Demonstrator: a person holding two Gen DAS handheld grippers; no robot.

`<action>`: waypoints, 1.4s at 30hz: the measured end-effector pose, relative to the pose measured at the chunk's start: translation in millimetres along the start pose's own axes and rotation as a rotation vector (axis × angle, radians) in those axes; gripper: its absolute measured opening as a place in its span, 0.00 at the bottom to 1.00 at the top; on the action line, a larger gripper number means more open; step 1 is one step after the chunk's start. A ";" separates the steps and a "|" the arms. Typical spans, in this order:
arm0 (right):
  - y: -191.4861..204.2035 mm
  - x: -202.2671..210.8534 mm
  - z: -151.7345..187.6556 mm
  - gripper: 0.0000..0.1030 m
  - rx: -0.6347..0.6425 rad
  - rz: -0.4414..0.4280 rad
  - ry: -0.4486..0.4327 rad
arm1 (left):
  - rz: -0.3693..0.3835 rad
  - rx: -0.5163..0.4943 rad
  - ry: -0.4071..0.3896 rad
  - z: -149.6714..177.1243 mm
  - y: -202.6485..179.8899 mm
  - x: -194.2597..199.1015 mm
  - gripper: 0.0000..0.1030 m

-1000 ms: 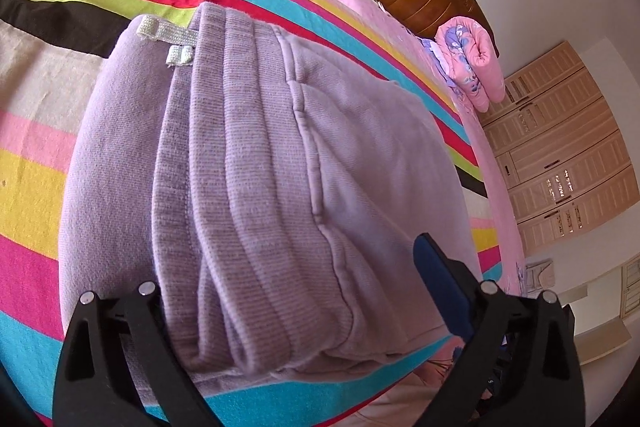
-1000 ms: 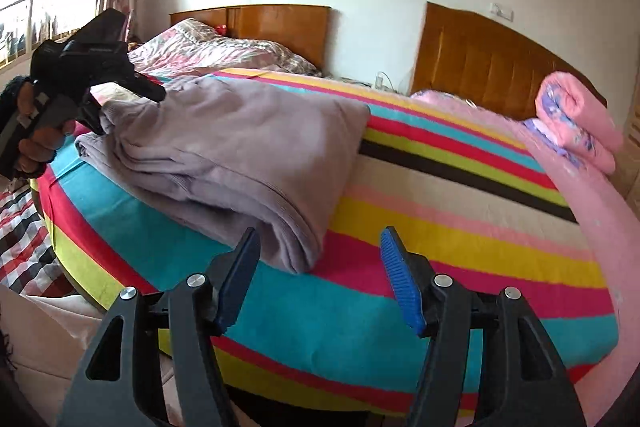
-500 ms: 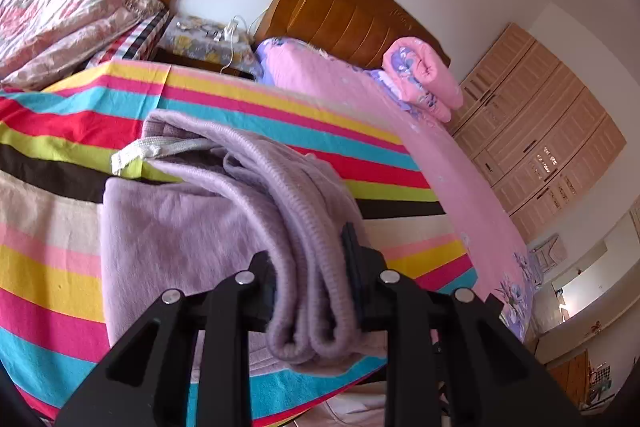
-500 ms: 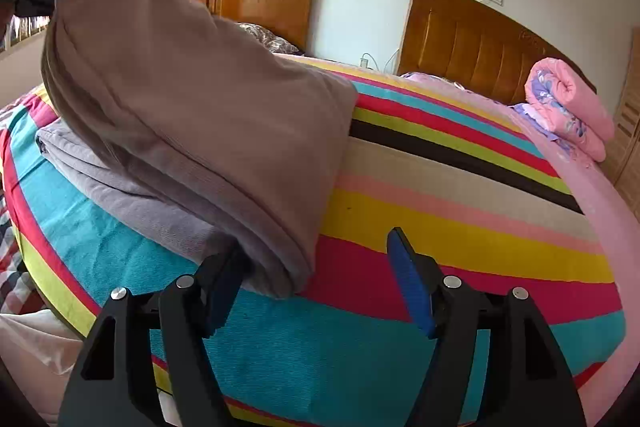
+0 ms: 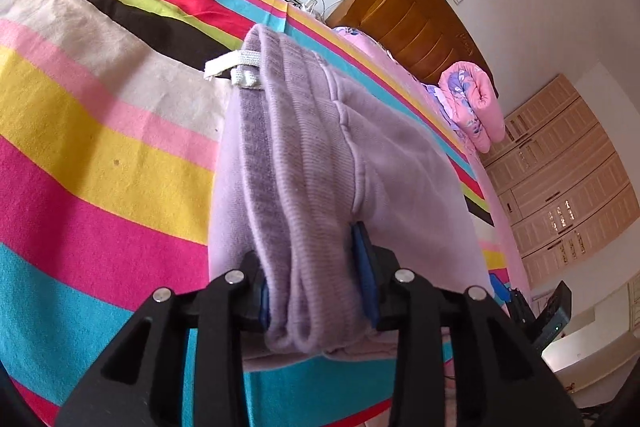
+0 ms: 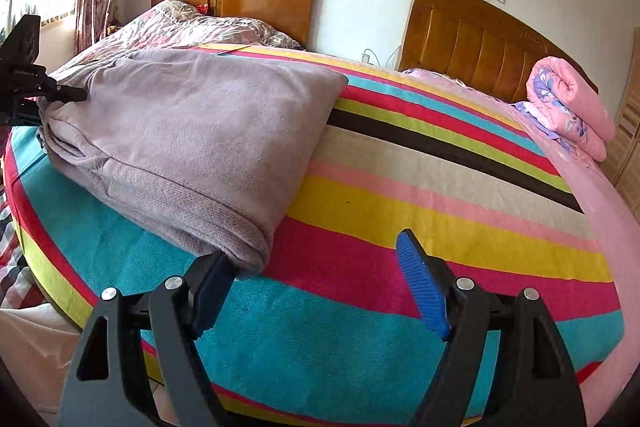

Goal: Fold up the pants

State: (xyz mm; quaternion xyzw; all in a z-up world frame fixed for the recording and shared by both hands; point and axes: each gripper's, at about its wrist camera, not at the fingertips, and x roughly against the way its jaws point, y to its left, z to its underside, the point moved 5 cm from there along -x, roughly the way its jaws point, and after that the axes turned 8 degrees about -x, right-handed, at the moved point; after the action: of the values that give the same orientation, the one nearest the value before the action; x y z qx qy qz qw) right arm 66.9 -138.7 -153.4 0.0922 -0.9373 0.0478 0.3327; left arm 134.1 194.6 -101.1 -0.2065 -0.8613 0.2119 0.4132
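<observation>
1. Pants (image 6: 192,131): lilac knit, folded into a thick stack, lying on the striped bed cover (image 6: 440,195) near the bed's front edge. A white drawstring (image 5: 230,67) shows at the far end of the waistband in the left wrist view.
2. Position against the left claw (image 5: 316,291): the near end of the folded waistband passes straight between its two fingers, with the rest of the stack running away from the camera across the cover. In the right wrist view the same claw (image 6: 66,93) meets the pants at their far left corner.
3. Left claw, state: drawn close together and clamped on the bunched layers of the waistband, blue pads (image 5: 366,267) pressed against the fabric on both sides.
4. Position against the right claw (image 6: 316,279): the nearest corner of the folded stack lies just beyond its left finger and appears to touch that pad's tip; the gap between the fingers lies over bare cover.
5. Right claw, state: spread wide apart, holding nothing, blue pads (image 6: 422,291) exposed.
6. Surroundings: a rolled pink quilt (image 6: 568,107) well apart from the pants at the bed's right side; wooden headboard (image 6: 472,39) behind; a second bed with patterned bedding (image 6: 192,31) beyond; pale wardrobe (image 5: 568,171) in the left wrist view.
</observation>
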 end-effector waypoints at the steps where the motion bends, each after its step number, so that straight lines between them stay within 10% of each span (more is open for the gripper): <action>1: 0.6 5.4 1.0 0.73 0.014 -0.044 0.015 | -0.030 0.003 -0.009 -1.3 -2.0 6.1 0.43; 3: 0.6 22.2 1.7 0.73 -0.013 -0.152 0.025 | -0.224 -0.058 -0.061 -5.7 -11.7 27.0 0.67; 6: -3.4 38.8 -17.4 0.73 -0.106 -0.255 -0.007 | -0.443 -0.221 -0.143 -17.4 -45.9 52.4 0.72; 12: 43.1 20.2 -67.0 0.73 -0.041 -0.270 -0.056 | -0.364 -0.549 -0.126 -6.3 -140.8 10.6 0.85; 16: 84.5 -13.9 -37.3 0.74 0.095 -0.233 0.049 | -0.401 -0.531 0.029 20.1 -112.5 -42.5 0.84; 19: 79.9 -10.7 -31.5 0.74 0.051 -0.262 0.016 | -0.402 -0.622 -0.026 40.2 -101.6 -43.0 0.83; 32: 77.9 -7.1 -37.7 0.80 0.110 -0.347 0.098 | -0.392 -0.583 0.021 36.4 -108.0 -34.1 0.83; 42: 56.2 -41.3 -147.3 0.79 0.097 -0.383 0.014 | -0.374 -0.508 -0.053 -42.2 -111.1 -49.7 0.96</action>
State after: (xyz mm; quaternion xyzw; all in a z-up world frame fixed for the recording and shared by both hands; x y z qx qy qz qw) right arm 177.4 -55.6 -67.1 0.2842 -0.8969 0.0293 0.3377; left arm 176.2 84.8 -48.6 -0.1356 -0.9202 -0.0844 0.3574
